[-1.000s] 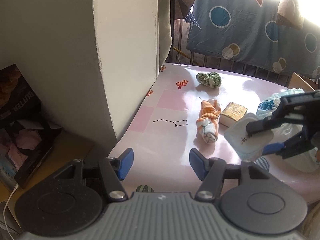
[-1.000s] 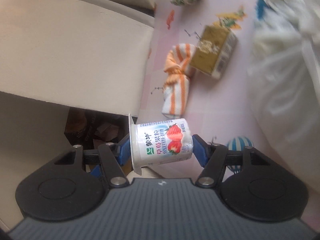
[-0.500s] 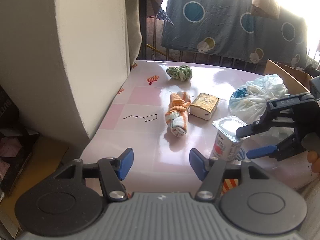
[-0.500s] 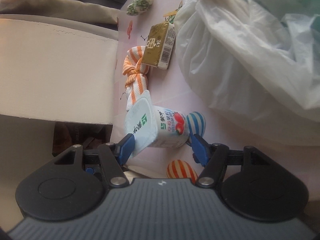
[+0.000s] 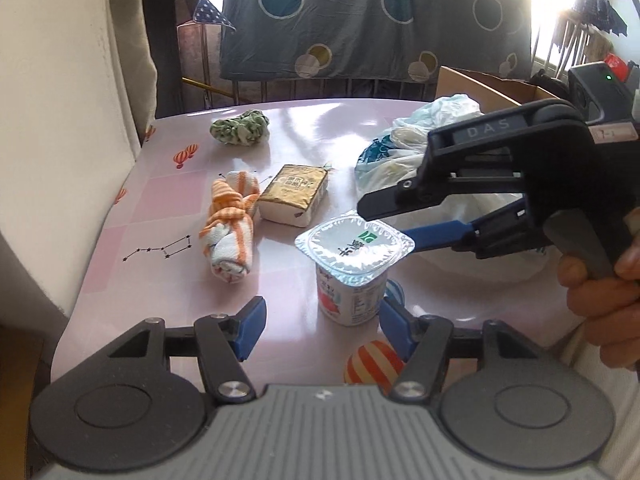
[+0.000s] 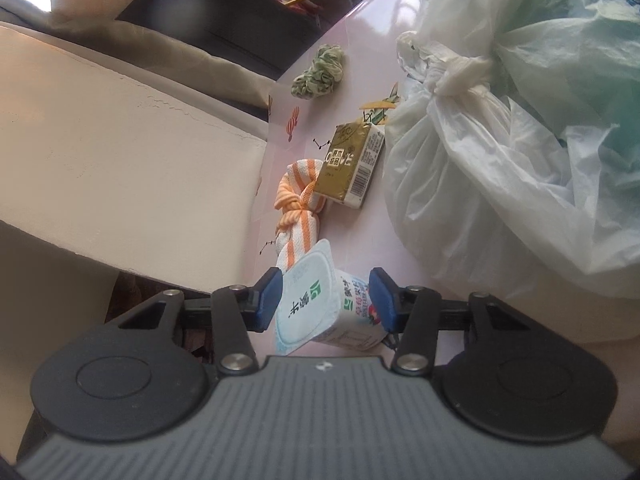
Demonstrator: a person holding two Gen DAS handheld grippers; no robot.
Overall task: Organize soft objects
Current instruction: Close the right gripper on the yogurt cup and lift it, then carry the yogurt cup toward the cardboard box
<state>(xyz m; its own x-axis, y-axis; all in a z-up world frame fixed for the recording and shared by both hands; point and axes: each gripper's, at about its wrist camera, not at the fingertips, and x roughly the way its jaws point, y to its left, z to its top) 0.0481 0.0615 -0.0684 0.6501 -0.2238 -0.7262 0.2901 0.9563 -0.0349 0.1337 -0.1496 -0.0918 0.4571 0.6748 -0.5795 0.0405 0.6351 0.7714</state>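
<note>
A yogurt cup (image 5: 352,276) with a foil lid stands upright on the pink table (image 5: 160,216). My right gripper (image 5: 386,224) spans it from the right, one finger above the lid and one beside the rim, jaws loose around it; in the right wrist view the cup (image 6: 320,308) sits between the fingers of the right gripper (image 6: 326,300). My left gripper (image 5: 322,324) is open and empty just in front of the cup. A knotted orange-striped cloth (image 5: 232,228), a gold carton (image 5: 294,194) and a green scrunchie (image 5: 240,126) lie beyond.
A tied white plastic bag (image 5: 416,148) fills the table's right side, large in the right wrist view (image 6: 520,160). A cream cushioned seat back (image 5: 60,120) stands along the table's left edge. A cardboard box (image 5: 480,84) and hanging blue cloth (image 5: 360,20) are behind.
The right gripper has brought the yogurt cup from tilted in the air down to upright on the table, and its jaws have loosened. The left gripper has moved right and closer to the cup.
</note>
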